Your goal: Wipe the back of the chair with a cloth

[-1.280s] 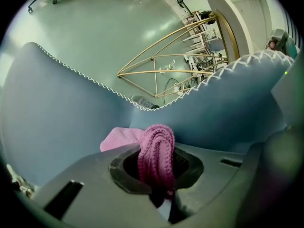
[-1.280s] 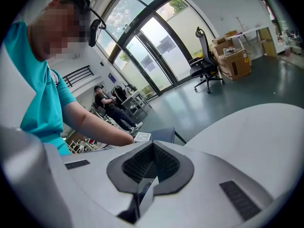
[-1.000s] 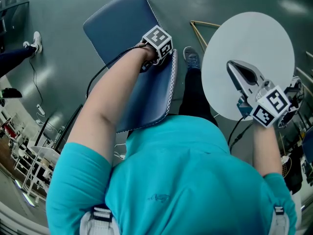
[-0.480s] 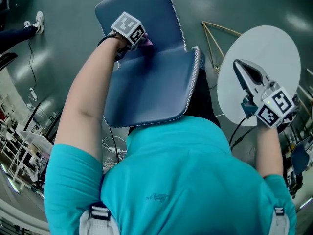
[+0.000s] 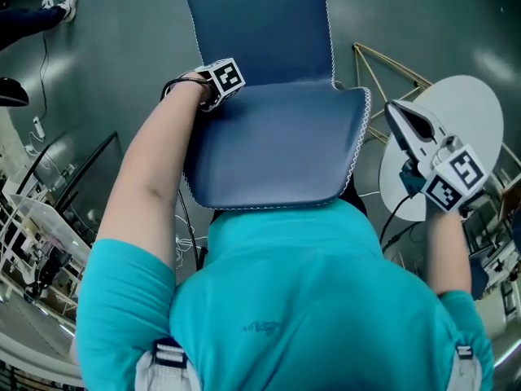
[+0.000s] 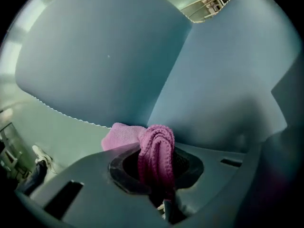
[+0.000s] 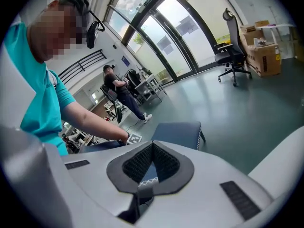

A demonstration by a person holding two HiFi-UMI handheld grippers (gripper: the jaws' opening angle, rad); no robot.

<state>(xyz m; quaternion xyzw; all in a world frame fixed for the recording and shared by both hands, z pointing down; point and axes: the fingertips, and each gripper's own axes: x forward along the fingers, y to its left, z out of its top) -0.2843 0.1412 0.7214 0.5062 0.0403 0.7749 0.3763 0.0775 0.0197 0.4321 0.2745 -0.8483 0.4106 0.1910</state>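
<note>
Grey floor [image 5: 122, 39]; left gripper [image 6: 156, 167] clamps cloth [image 6: 154, 144], unseen in head view.

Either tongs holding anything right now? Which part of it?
The left tongs are shut on the pink cloth, pinching a bunched fold of it; a bit pokes out past the tips. The right tongs are shut and empty.

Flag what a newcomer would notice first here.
The big blue chair fills the middle of the head view, right in front of the person. The left gripper has its tongs shut on a pink cloth at the chair's left edge. The right gripper hangs idle, tongs shut and empty, over a round white table at the right.
</note>
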